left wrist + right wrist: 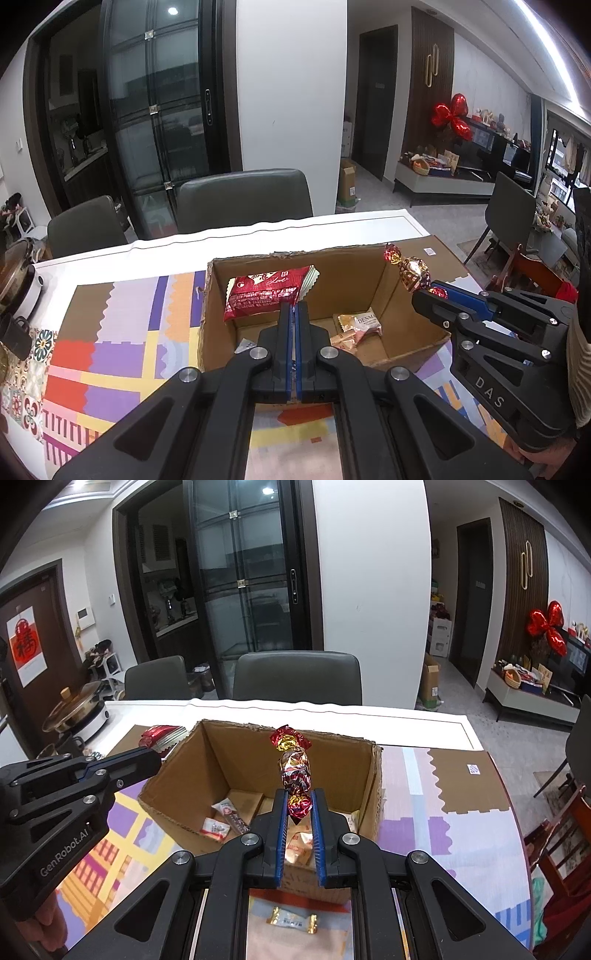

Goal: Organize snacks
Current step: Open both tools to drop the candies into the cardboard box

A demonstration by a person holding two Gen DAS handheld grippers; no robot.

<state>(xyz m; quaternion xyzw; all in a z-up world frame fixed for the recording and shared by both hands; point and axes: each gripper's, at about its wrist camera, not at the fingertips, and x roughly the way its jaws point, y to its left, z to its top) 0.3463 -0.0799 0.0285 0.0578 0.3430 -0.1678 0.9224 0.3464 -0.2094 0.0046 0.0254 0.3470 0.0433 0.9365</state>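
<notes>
Centrally in both views, the open cardboard box (pixel 236 760) sits on a patterned tablecloth (pixel 110 332), grey chairs (pixel 243 199) behind. Left gripper (pixel 294 306), clenched on a red snack packet (pixel 266 295), and right gripper (pixel 298 805), grasping a foil candy (pixel 295 771), block the box's small wrapped snacks (pixel 221 823).

Left claw (pixel 295 314): matte black plastic frame, two straight fingers (pixel 285 332) lined with blue ribbed pads, round silver screw heads on the linkage arms.
Right claw (pixel 298 805): same black build, blue pads, silver screws.
Markings: white "DAS" lettering on one body, "GenRobot.AI" on the other.
Sleeve (pixel 580 376): beige ribbed knit at the right wrist.
</notes>
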